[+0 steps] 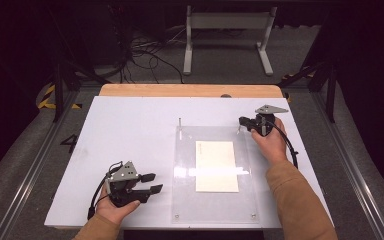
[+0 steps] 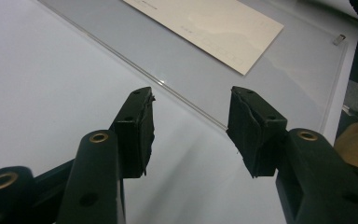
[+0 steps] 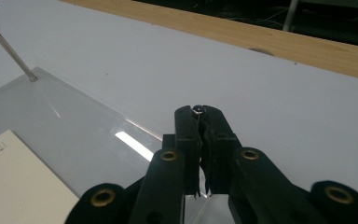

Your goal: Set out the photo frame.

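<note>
A clear acrylic plate [image 1: 215, 202] lies on the white table [image 1: 130, 130] with a cream card [image 1: 216, 166] at its middle. A thin metal pin [image 1: 180, 123] stands upright at the plate's far left corner. At the far right corner my right gripper [image 1: 243, 120] is shut, and the shiny tip of a second metal pin [image 3: 196, 110] peeks out between its pads. My left gripper [image 1: 152, 183] rests low over the table left of the plate's near half. It is open with nothing between its fingers [image 2: 140, 126], and it points toward the plate's edge [image 2: 177, 93] and the card [image 2: 214, 25].
Small fasteners sit in the plate's near corners [image 1: 177, 217]. A wooden strip [image 1: 190, 90] runs along the table's far edge. Beyond it on the floor are a white metal stand [image 1: 227, 22] and loose cables [image 1: 145, 55]. Metal rails [image 1: 30, 165] flank the table.
</note>
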`<act>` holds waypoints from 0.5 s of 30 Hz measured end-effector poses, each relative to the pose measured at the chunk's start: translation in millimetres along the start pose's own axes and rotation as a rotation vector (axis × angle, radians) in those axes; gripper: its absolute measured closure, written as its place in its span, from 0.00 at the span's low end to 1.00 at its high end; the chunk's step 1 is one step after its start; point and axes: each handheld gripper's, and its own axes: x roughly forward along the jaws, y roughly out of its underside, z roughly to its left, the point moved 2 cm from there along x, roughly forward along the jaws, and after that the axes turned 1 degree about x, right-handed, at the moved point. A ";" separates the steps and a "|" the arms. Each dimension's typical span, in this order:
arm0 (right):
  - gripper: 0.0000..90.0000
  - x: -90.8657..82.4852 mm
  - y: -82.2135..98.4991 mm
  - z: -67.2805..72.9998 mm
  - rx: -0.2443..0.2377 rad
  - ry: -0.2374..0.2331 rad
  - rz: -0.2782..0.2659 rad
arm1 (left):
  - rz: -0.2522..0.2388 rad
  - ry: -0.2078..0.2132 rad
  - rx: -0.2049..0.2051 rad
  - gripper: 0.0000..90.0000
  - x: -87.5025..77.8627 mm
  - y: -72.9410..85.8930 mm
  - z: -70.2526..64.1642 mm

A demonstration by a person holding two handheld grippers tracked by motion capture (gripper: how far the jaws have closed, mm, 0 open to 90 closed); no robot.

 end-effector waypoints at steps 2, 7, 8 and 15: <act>0.95 1.6 0.9 -1.6 0.021 -0.004 -0.011 | -0.002 -0.002 -0.003 0.57 0.3 -0.3 0.5; 0.95 4.7 1.9 -4.6 0.051 -0.012 -0.026 | -0.007 -0.008 -0.015 0.57 2.6 -1.6 2.6; 0.95 5.5 1.5 -5.8 0.068 -0.017 -0.025 | -0.005 -0.014 -0.009 0.57 3.5 -2.2 3.9; 0.95 10.7 -4.1 -9.7 0.141 -0.019 0.001 | -0.017 -0.079 0.032 0.49 9.0 -5.0 6.4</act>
